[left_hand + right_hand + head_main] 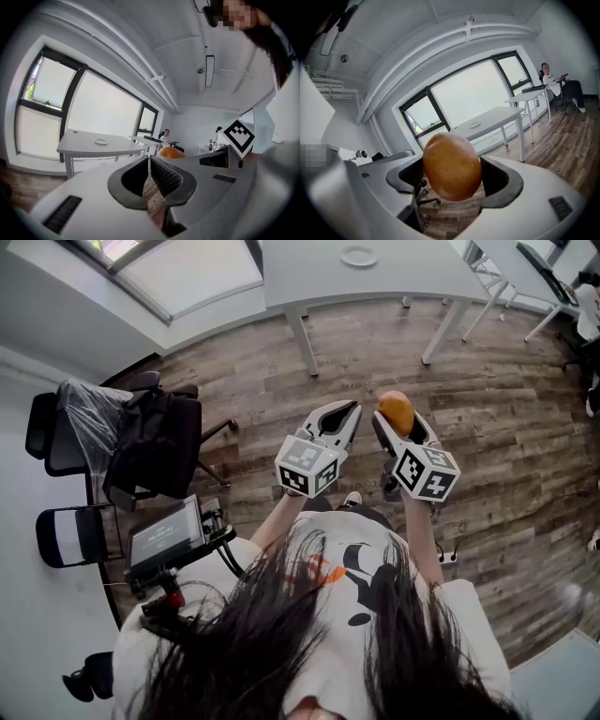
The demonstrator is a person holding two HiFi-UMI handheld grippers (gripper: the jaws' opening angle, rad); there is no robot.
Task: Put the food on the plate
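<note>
My right gripper (397,414) is shut on a brown-orange potato (396,412), held over the wooden floor in front of the person; it fills the space between the jaws as the potato (451,166) in the right gripper view. My left gripper (346,414) hangs just left of it, jaws shut with nothing between them (152,176). A small white plate (358,256) lies on the white table (309,273) at the far end of the room. The same plate (100,141) and plate (474,124) show small in both gripper views. The potato (169,152) peeks over the left gripper's jaw.
Black office chairs (141,442) stand at the left, near a tripod with a screen (167,533). More white desks (506,263) line the right. Window panes (178,268) run along the far left wall. People sit at a far desk (555,84).
</note>
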